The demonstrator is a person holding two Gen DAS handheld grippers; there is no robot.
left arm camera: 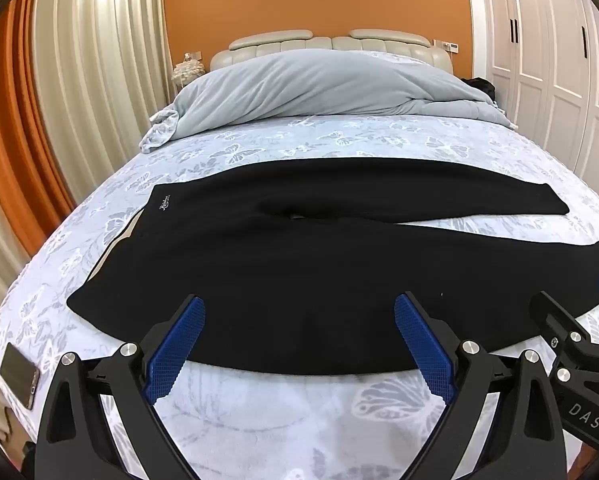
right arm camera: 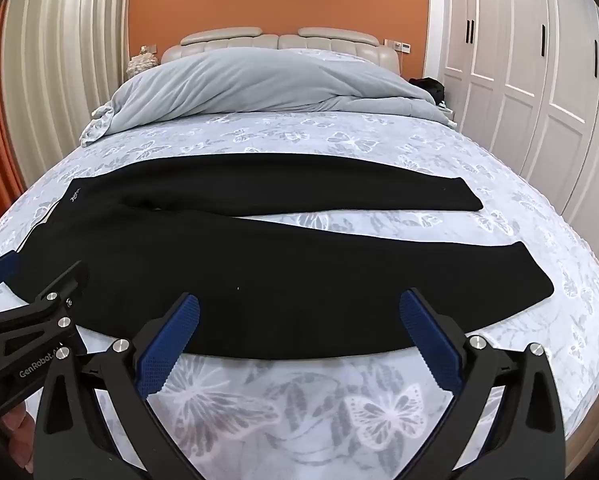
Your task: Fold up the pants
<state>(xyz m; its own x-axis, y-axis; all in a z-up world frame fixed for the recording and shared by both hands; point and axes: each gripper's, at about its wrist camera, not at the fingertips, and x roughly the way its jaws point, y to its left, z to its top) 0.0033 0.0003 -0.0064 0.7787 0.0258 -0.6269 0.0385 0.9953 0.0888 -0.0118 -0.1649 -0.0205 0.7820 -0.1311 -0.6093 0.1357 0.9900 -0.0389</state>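
Observation:
Black pants [left arm camera: 299,248] [right arm camera: 259,264] lie flat across the bed, waistband with a small white logo at the left, the two legs spread apart toward the right. My left gripper [left arm camera: 299,300] hovers open over the near edge of the pants at the seat, nothing between its blue pads [left arm camera: 175,344]. My right gripper [right arm camera: 299,298] hangs open over the near leg's front edge, its pads [right arm camera: 431,344] bare. Each gripper shows in the other's view: the right gripper [left arm camera: 579,292] at the right edge, the left gripper [right arm camera: 39,276] at the left edge.
The bed [left arm camera: 299,408] has a pale butterfly-print sheet. A grey duvet [left arm camera: 319,88] is bunched by the headboard. A phone [left arm camera: 19,376] lies on the near left corner of the bed. Curtains hang at the left and white wardrobe doors [right arm camera: 539,80] stand at the right.

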